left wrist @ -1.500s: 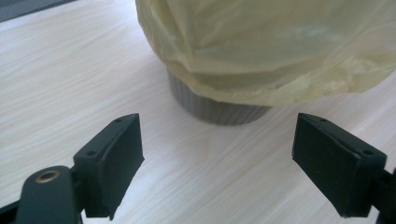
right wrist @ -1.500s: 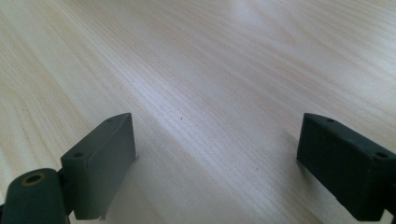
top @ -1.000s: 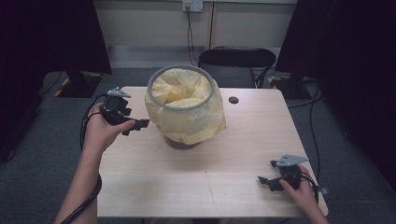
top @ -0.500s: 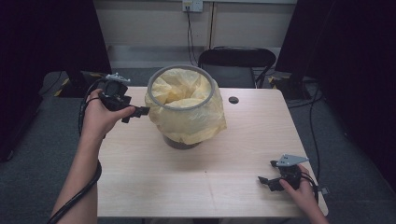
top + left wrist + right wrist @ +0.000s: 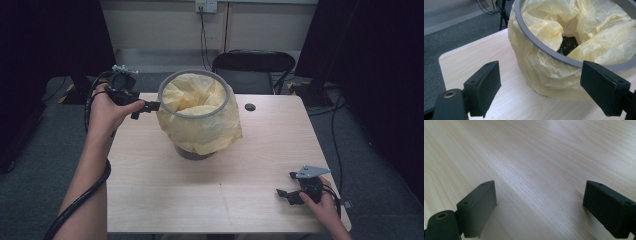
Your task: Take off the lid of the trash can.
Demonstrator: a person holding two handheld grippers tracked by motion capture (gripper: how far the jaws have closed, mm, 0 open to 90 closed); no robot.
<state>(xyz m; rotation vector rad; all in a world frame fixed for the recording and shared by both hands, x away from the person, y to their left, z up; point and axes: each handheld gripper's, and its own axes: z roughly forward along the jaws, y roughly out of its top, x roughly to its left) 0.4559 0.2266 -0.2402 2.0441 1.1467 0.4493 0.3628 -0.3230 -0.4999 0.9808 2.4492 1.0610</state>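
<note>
Left hand-held gripper (image 5: pixel 150 106) spread at yellow-lined bin (image 5: pixel 196 114) rim; right hand-held gripper (image 5: pixel 283 194) spread, low over tabletop (image 5: pixel 165 190).

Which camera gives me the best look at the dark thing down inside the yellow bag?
The left gripper view: it looks over the grey rim into the yellow bag and shows the dark crumpled thing in the opening. The high view shows the bag's folds covering that spot. The right gripper view faces bare table.
</note>
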